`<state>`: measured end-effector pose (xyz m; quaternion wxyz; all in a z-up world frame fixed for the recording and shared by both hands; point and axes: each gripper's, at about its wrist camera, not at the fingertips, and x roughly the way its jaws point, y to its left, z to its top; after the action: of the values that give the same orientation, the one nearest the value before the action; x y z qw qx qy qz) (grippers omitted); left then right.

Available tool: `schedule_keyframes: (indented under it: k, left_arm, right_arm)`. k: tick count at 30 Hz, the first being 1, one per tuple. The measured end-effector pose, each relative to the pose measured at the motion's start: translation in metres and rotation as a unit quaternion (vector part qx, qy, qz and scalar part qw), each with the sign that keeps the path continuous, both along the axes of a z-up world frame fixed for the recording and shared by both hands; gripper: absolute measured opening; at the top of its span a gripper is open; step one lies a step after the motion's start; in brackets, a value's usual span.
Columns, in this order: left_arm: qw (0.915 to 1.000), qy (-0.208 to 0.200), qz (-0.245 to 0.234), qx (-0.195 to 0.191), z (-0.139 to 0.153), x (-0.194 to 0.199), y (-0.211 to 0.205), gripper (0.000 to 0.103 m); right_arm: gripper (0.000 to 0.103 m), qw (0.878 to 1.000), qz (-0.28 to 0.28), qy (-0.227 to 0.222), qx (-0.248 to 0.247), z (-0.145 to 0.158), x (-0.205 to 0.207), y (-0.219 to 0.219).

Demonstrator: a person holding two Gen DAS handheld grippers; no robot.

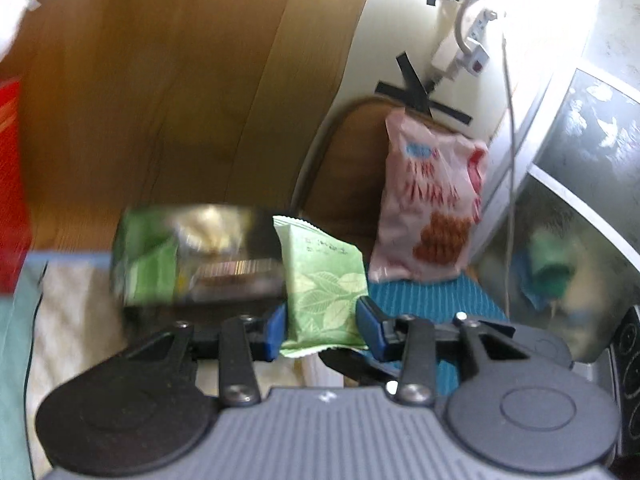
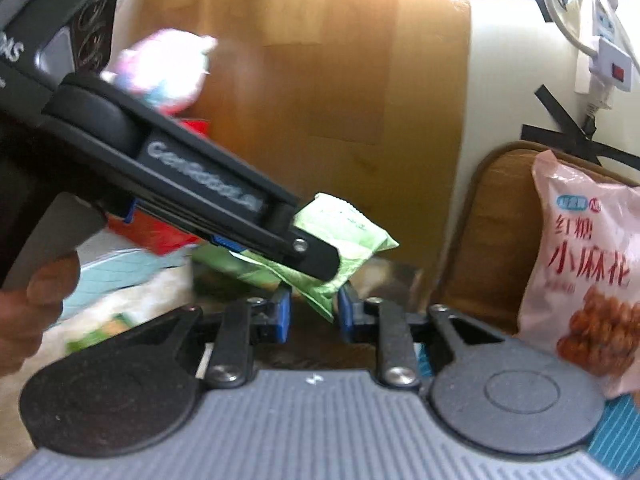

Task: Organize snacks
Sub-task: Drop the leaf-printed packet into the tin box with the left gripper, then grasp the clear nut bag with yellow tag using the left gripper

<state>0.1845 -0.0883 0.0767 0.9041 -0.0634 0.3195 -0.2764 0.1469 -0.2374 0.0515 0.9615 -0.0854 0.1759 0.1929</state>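
In the left wrist view my left gripper point(image 1: 323, 330) is shut on a light green snack packet point(image 1: 326, 280) with a leaf print, its blue pads pressing both sides. The right wrist view shows that same left gripper point(image 2: 312, 252) from the side, reaching in from the upper left with the green packet point(image 2: 348, 232) in its tip. The packet's lower corner hangs between the blue pads of my right gripper point(image 2: 314, 312). A gap shows on the left side, so the right jaws stand open around it.
A pink snack bag point(image 1: 432, 200) point(image 2: 588, 264) leans on a brown cushion point(image 2: 500, 220), above a blue ribbed mat point(image 1: 432, 300). A blurred green and black box point(image 1: 192, 256) lies behind the packet. A red box point(image 1: 12, 184) is at the left. A hand point(image 2: 36, 292) holds the left gripper's handle.
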Motion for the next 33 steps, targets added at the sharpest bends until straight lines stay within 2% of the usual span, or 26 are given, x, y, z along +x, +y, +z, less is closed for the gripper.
schedule_keyframes:
  k: [1,2,3,4,6,9,11,15,16,18,19,20,21,24,26,29,31,33]
  left_arm:
    - [1.0000,-0.004,0.001,0.004,0.001,0.015,-0.008,0.039]
    - [1.0000,-0.004,0.001,0.007,0.001,0.030,-0.016,0.043]
    - [1.0000,-0.001,-0.001,0.008,-0.002,0.042,-0.021,0.054]
    - [0.9999,0.003,0.005,0.015,-0.005,0.055,-0.029,0.059]
    - [0.9990,0.009,0.026,0.036,-0.012,0.067,-0.037,0.057]
    - [0.9999,0.003,0.015,0.003,-0.009,0.051,-0.021,0.057]
    - [0.9999,-0.011,0.010,-0.004,-0.008,0.032,-0.009,0.057]
    - [0.9995,0.019,-0.024,-0.011,-0.024,0.002,0.003,0.057]
    - [0.9988,0.035,-0.033,-0.012,-0.031,-0.003,0.002,0.057]
    - [0.9959,0.076,-0.045,-0.020,-0.047,-0.010,0.001,0.057]
    - [0.9944,0.091,-0.048,-0.025,-0.054,-0.010,0.000,0.057]
    - [0.9929,0.105,-0.048,-0.028,-0.062,-0.012,0.000,0.057]
    - [0.9917,0.118,-0.043,-0.028,-0.069,-0.014,0.000,0.057]
    - [0.9905,0.130,-0.025,-0.036,-0.079,-0.023,0.014,0.057]
    - [0.9905,0.129,-0.011,-0.046,-0.079,-0.030,0.030,0.058]
    - [0.9884,0.138,0.008,-0.064,-0.079,-0.036,0.054,0.057]
    - [0.9878,0.138,0.021,-0.069,-0.078,-0.041,0.066,0.057]
    - [0.9873,0.137,0.032,-0.073,-0.076,-0.046,0.076,0.057]
  right_arm:
    - [0.040,1.000,-0.010,-0.003,-0.009,-0.002,0.010,-0.002]
    - [0.041,1.000,-0.023,-0.003,-0.018,-0.005,0.019,-0.005]
    - [0.041,0.999,-0.037,0.002,-0.022,-0.006,0.023,-0.011]
    - [0.041,0.999,-0.044,0.009,-0.015,-0.005,0.023,-0.018]
    - [0.041,0.998,-0.045,0.024,0.026,-0.006,0.010,-0.043]
    - [0.041,0.992,-0.059,0.078,0.084,-0.018,-0.009,-0.077]
    - [0.041,0.986,-0.060,0.109,0.109,-0.031,-0.021,-0.091]
    - [0.056,0.982,-0.057,0.152,0.101,-0.053,-0.037,-0.087]
    - [0.056,0.979,-0.057,0.166,0.102,-0.058,-0.036,-0.086]
    - [0.054,0.968,-0.040,0.205,0.142,-0.069,-0.032,-0.089]
    - [0.050,0.961,-0.040,0.217,0.165,-0.070,-0.033,-0.089]
    - [0.044,0.959,-0.029,0.227,0.168,-0.068,-0.034,-0.086]
    - [0.035,0.957,-0.013,0.236,0.171,-0.064,-0.041,-0.082]
    - [0.034,0.941,0.072,0.252,0.215,-0.055,-0.072,-0.070]
    - [0.034,0.947,0.106,0.239,0.187,-0.049,-0.092,-0.057]
    - [0.036,0.961,0.094,0.206,0.157,-0.044,-0.102,-0.051]
    - [0.048,0.962,0.081,0.207,0.157,-0.046,-0.096,-0.051]
    - [0.048,0.959,0.082,0.216,0.164,-0.047,-0.088,-0.051]
